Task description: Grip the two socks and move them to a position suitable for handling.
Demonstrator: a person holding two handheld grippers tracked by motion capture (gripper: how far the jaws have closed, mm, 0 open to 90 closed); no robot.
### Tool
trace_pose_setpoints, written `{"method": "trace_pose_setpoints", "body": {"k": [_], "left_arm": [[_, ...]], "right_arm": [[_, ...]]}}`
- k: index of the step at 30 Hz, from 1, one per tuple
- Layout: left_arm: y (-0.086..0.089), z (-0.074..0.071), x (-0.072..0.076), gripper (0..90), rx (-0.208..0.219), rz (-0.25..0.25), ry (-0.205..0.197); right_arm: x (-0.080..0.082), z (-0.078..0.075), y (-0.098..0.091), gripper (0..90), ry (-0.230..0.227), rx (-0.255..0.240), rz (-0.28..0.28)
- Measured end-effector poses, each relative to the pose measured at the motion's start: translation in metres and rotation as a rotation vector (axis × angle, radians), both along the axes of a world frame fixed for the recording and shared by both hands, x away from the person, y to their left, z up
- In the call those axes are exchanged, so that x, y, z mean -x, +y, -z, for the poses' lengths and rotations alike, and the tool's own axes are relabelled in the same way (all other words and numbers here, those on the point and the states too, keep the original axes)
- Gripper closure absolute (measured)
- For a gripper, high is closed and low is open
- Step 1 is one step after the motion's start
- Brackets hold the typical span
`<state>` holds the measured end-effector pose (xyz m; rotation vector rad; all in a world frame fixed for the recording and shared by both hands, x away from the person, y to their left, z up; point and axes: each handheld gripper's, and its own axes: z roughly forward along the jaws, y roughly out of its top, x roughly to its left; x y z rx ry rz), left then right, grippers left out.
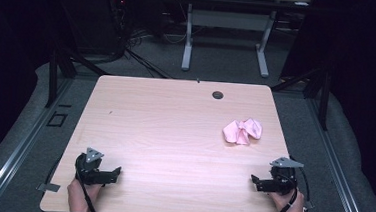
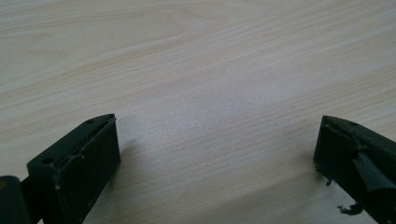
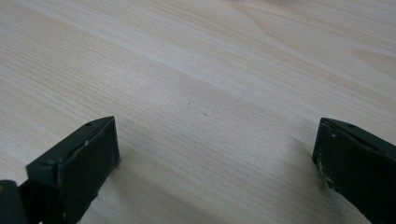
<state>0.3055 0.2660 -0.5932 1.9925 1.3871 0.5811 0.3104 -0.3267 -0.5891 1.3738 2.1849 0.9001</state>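
Light falls from above onto my table (image 1: 175, 115); wood is bright, w/ a pale washed-out sheen ahead of my left gripper (image 1: 116, 173) toward the middle. Surroundings go near black, esp. far left & right corners, floor dim grey. High view is soft, low-res, slightly grainy; pink cloth (image 1: 243, 131) ahead of my right gripper (image 1: 255, 182) reads ok but w/o fine detail. In both gripper views, wood grain between my fingers (image 2: 88, 163) is fairly sharp; the fingers themselves are dark, edges a bit blurred. Soft shadows sit just inside each finger (image 3: 84, 158) on the wood. Mild glare mid-frame in left gripper view.
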Motion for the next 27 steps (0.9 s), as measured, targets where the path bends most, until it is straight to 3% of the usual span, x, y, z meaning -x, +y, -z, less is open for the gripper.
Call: {"method": "trace_pose_setpoints", "body": {"k": [27], "left_arm": [[-0.0006, -0.0001, 0.0001, 0.6, 0.001, -0.009, 0.000]], "right_arm": [[-0.0025, -0.0015, 0.0003, 1.1, 0.014, -0.005, 0.030]]}}
